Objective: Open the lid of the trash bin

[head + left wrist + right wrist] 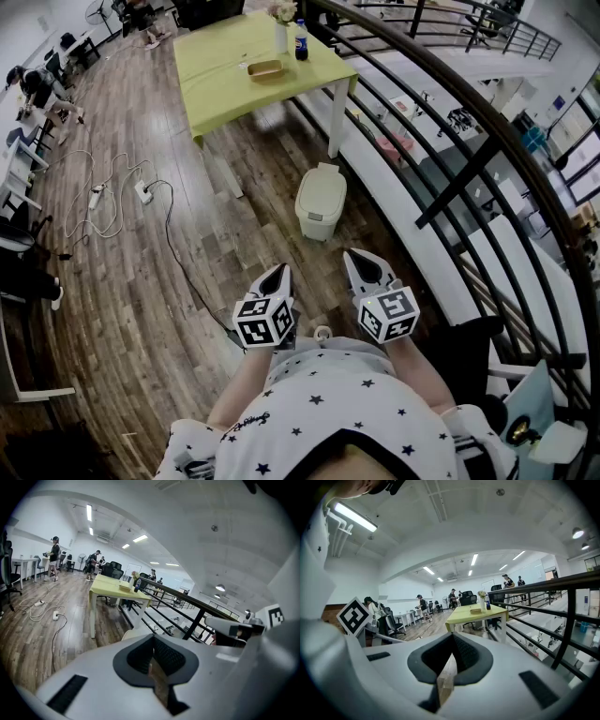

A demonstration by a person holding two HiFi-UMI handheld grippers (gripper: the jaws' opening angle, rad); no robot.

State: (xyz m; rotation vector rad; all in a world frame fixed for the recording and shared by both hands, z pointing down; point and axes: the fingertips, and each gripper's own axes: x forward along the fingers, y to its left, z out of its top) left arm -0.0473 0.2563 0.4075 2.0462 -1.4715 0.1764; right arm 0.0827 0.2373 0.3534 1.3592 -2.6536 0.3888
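Note:
The cream trash bin (pixel 321 202) stands on the wood floor beside the green table's white leg, and its lid is down. Both grippers are held close to the person's chest, well short of the bin. My left gripper (pixel 277 273) points toward the bin with its jaws closed together and nothing between them. My right gripper (pixel 362 263) sits beside it, also shut and empty. In the left gripper view the left gripper (pixel 152 667) shows its jaws meeting in a thin seam. The right gripper (pixel 447 667) looks the same in its own view.
A green table (pixel 216 84) behind the bin carries a vase, a bottle and a small tray. A black railing (pixel 450 141) runs along the right side. Cables and power strips (pixel 141 192) lie on the floor at left. People stand at desks far left.

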